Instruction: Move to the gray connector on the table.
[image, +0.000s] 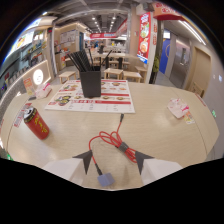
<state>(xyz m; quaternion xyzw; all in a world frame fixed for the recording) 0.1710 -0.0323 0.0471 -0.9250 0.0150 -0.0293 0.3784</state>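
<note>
Jaws stand wide apart, holding nothing — the gripper (113, 161) hangs low over the table (165, 137), its two dark fingertips (85, 160) flanking the red cable (111, 141). Gray connector (105, 179) lies on the table between the fingers, close in at their base, at the cable's near end. Cable loops loosely ahead, its far plug pointing toward the menu sheet (95, 102). Pose appears level and centred on the connector — judged suitable for approach. Red can (36, 123) and chopstick holder (90, 82) stand well apart from the path.
</note>
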